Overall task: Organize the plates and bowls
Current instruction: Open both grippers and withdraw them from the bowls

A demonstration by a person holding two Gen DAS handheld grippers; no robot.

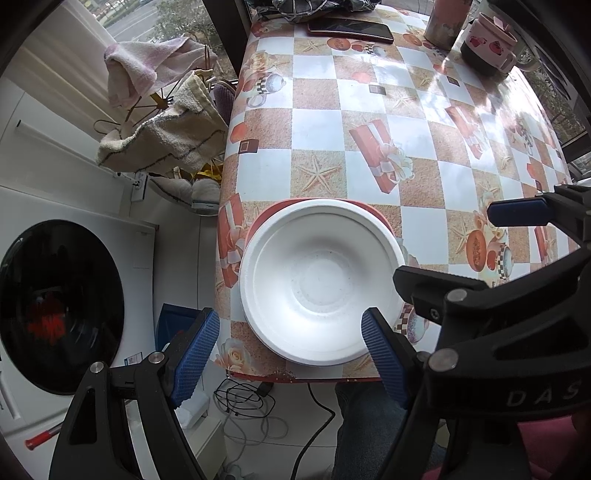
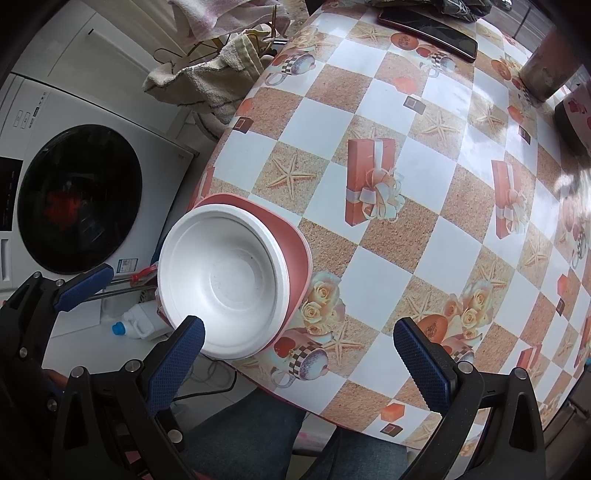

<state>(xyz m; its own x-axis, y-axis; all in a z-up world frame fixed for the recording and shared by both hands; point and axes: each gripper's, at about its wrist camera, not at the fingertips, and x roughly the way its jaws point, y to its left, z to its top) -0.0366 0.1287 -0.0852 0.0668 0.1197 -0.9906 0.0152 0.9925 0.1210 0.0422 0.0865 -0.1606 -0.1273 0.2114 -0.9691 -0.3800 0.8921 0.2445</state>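
Hovering above the near-left corner of the table [image 1: 369, 110], both tools pointing down, neither one touching anything. Sitting at that corner: a white foam bowl [image 1: 317, 280] nested on a pink plate [image 1: 384, 221], the plate's rim showing only behind and to the right of the bowl, the stack reaching right to the table's near edge.

Left gripper [image 1: 288, 358] standing spread, holding nothing, one blue pad off the table's edge to the left of the bowl, the other overlapping the bowl's near-right rim in the view; contact not discernible, probably hanging above it. Right gripper [image 2: 299, 365] likewise spread and empty, its left pad crossing the bowl's near rim in its own view, its right pad well clear over bare tablecloth to the right of the bowl.

Judging by the stacked pair and the empty jaws: looking like the close of a stacking step, or a pause before a fresh grasp. No other plates or bowls showing anywhere on the table, only a phone [image 1: 351, 28], a tumbler [image 1: 447, 22] and a lidded mug [image 1: 487, 40] along the far side from the bowl.

Calling next, probably, for either lifting both tools clear or lowering one over the bowl's rim, straddling it and closing gently, foam being light and easily dented.
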